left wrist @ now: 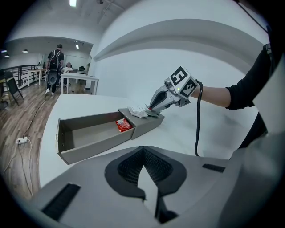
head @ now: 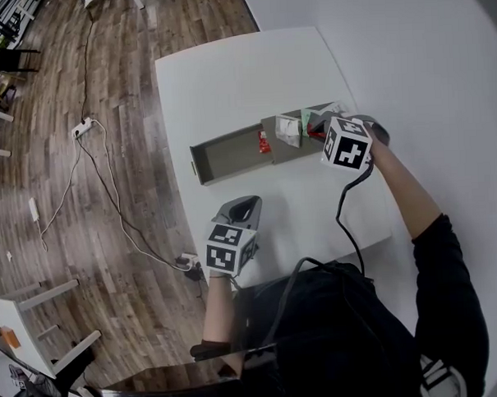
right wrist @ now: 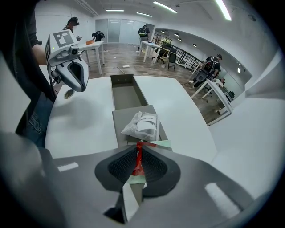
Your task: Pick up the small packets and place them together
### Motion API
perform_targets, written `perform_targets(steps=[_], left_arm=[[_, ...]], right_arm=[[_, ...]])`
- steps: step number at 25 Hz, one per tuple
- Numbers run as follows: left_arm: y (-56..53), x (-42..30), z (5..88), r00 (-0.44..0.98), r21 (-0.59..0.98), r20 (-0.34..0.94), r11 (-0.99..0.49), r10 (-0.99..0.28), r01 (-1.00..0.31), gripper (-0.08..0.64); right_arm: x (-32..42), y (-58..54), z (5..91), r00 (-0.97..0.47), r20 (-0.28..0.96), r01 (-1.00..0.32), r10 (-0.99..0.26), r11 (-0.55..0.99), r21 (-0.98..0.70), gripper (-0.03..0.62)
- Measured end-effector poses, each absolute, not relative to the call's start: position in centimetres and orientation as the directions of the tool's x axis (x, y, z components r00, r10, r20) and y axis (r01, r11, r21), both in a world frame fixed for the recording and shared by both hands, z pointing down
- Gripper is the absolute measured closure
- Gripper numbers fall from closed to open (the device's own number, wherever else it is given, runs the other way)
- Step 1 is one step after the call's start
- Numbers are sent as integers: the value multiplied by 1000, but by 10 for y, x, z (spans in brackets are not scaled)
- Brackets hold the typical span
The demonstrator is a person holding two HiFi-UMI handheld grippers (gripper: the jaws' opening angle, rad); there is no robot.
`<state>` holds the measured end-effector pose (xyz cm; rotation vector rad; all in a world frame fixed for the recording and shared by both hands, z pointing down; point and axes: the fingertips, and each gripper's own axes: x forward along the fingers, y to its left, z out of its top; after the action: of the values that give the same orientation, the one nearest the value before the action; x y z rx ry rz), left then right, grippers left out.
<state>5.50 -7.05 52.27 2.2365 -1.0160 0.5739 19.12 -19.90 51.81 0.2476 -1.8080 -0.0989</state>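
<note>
Between the fingers of the right gripper [right wrist: 133,177] a thin red packet [right wrist: 138,156] is pinched edge-on, right over a pale green packet [right wrist: 161,143], with a crumpled white packet [right wrist: 143,124] just past the fingertips on the grey box [right wrist: 121,119]. The left gripper [left wrist: 149,189], fingers pressed together on nothing, sits well apart. I'd worry the fingertips shove those 2 loose packets off the box edge, or the slick red one clings on release.

The left claw [head: 247,203] and right claw [head: 314,134] are grey, each carrying a white cube [head: 347,144] with black square markers. A black cable [head: 345,210] hangs from the right one at two o'clock, and its arm wears a black sleeve [head: 449,275].
</note>
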Motion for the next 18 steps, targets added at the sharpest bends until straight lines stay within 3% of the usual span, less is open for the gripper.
perform_targets(steps=[10,14,18], left_arm=[[-75,57,521,612,348,600,-521,-515,-780,560],[-75,60,522,615,345,601,-529,-511,-776,560],[-78,58,519,615,343,598,-529,-515,-776,560]], right_arm=[[182,-203,522,-279,932,-118,-232,971,207,552],[183,-201,523,-299,930,-136,-212,974,179,489],[184,-201,513,-311,922,-145,-230,970,193,489]])
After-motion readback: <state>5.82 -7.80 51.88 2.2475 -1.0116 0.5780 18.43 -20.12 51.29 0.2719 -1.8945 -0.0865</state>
